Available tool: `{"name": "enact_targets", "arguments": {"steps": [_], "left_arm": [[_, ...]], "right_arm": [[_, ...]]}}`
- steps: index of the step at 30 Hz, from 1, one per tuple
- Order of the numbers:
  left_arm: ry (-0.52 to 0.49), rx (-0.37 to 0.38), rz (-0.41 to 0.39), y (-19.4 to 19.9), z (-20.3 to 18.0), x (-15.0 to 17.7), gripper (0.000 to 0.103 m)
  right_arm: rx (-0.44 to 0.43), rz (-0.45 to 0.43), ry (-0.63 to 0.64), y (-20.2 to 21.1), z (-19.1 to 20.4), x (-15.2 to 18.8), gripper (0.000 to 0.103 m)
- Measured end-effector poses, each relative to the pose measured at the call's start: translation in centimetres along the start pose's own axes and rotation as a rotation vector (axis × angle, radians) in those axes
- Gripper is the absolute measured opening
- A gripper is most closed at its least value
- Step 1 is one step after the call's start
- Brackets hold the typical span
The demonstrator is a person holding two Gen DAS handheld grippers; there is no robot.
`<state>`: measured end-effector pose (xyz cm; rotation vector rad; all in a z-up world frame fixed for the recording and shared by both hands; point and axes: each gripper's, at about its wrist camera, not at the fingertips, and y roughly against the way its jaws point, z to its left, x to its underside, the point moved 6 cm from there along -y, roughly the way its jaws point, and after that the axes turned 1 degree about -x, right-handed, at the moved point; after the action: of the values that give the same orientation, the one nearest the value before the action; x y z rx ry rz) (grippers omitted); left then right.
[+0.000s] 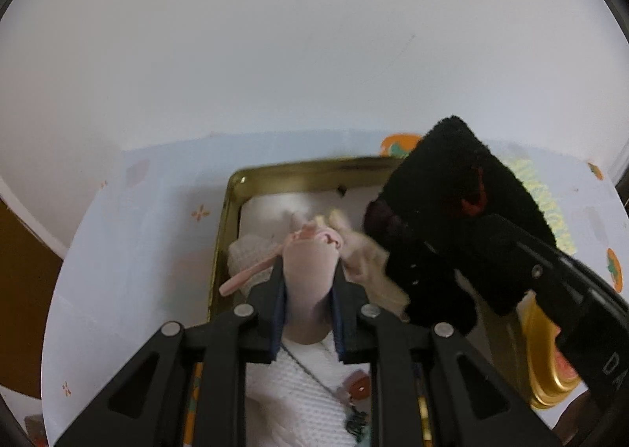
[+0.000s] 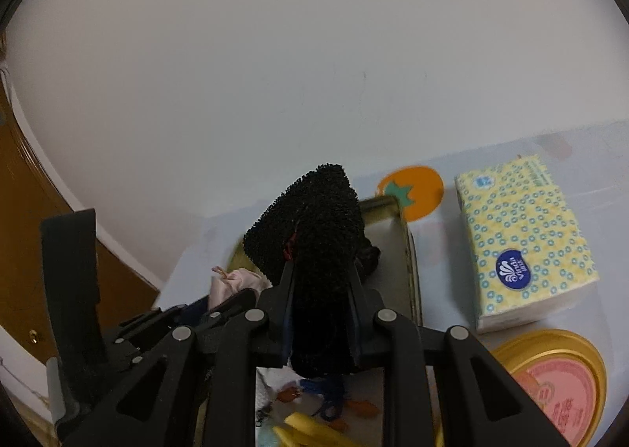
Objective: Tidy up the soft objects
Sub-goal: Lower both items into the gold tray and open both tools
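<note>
A gold rectangular tin (image 1: 236,187) lies on the light tablecloth with white and beige cloths inside. My left gripper (image 1: 308,270) is shut on a pale pink soft item (image 1: 310,262) held over the tin; a pink strap trails to its left. From the right, a black fuzzy cloth (image 1: 452,211) comes in over the tin. In the right wrist view my right gripper (image 2: 320,278) is shut on that black fuzzy cloth (image 2: 318,230), which sticks up past the fingers above the tin (image 2: 409,250). The left gripper with the pink item (image 2: 232,282) shows at lower left.
A yellow patterned tissue pack (image 2: 523,246) lies right of the tin. A round gold lid with a pink face (image 2: 558,384) sits in front of it. An orange fruit print (image 2: 416,191) marks the tablecloth. A white wall rises close behind; a brown door (image 2: 39,211) stands left.
</note>
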<state>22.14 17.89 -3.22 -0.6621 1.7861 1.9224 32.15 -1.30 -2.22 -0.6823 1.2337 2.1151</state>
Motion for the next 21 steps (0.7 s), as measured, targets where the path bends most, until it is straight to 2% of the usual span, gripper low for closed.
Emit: {"name": "enact_targets", "arguments": {"steps": [4,8,10,11,12,14,15,18,21], "left_arm": [[-0.011,-0.023,0.037,-1.1,0.1,0.1,0.017],[-0.029,-0.036,0.04,-1.3,-0.3,0.1,0.018],[-0.029,-0.044,0.049,-1.5,-0.5,0.1,0.024],[-0.033,-0.04,0.063,-1.9,-0.6,0.2,0.029],[-0.043,-0.036,0.091,-2.5,-0.7,0.3,0.046],[-0.073,-0.01,0.12,-3.2,-1.3,0.1,0.068],[-0.089,-0.004,0.134,-3.1,-1.8,0.2,0.079],[-0.085,-0.037,0.175,-2.8,-1.9,0.5,0.091],[-0.031,-0.059,0.182,-1.5,-0.9,0.7,0.093]], "right_arm": [[0.023,0.075,-0.005,-2.0,-0.4,0.0,0.024],[0.024,0.144,0.012,-4.0,0.0,0.4,0.026],[0.033,0.148,0.01,-4.1,0.1,0.8,0.028],[0.041,0.151,0.005,-4.3,0.0,0.7,0.033],[0.045,0.162,-0.004,-4.6,-0.1,0.6,0.042],[0.022,0.192,-0.051,-4.9,-0.7,0.6,0.057],[0.0,0.199,-0.075,-4.8,-0.8,0.5,0.059],[-0.028,0.19,-0.104,-3.4,-1.1,0.2,0.059],[-0.068,0.14,-0.105,-0.6,-0.6,0.4,0.06]]}}
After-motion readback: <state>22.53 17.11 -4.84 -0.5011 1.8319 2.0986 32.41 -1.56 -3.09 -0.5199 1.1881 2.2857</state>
